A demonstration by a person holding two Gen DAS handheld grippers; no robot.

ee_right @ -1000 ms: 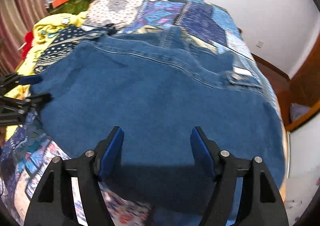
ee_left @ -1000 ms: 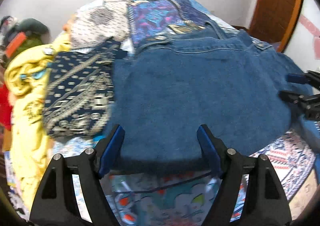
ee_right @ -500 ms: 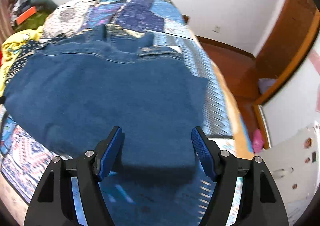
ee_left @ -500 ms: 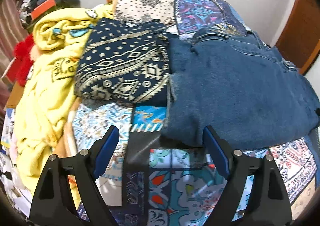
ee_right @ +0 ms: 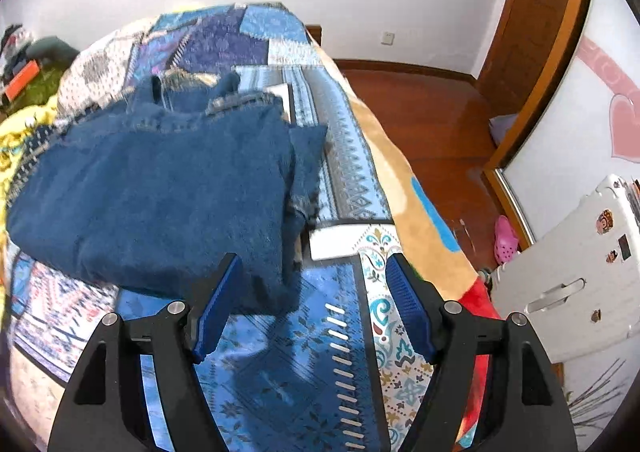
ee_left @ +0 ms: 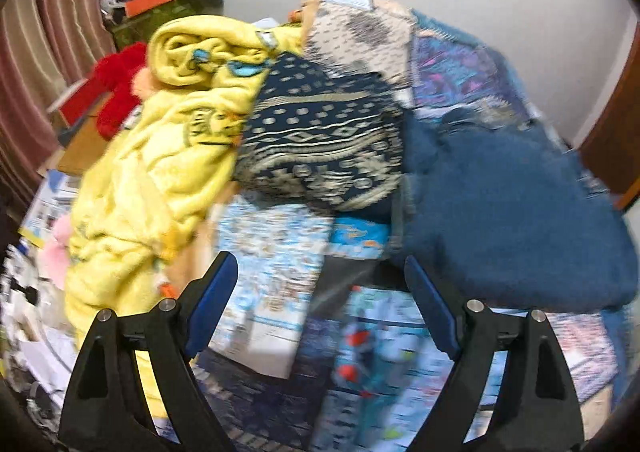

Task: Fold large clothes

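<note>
Folded blue jeans lie on the patchwork bedspread; they also show at the right of the left wrist view. My left gripper is open and empty, above the bedspread to the left of the jeans. My right gripper is open and empty, just off the jeans' near right corner. A folded navy patterned garment lies beside the jeans. A crumpled yellow garment lies to its left.
A red item and clutter sit past the yellow garment near a striped curtain. The bed's right edge drops to a wooden floor. A white plastic stool and a wooden door frame stand at the right.
Both grippers have pulled back off the jeans. The left view has swung left onto the yellow and navy garments. The right view has swung right toward the bed edge and floor.
</note>
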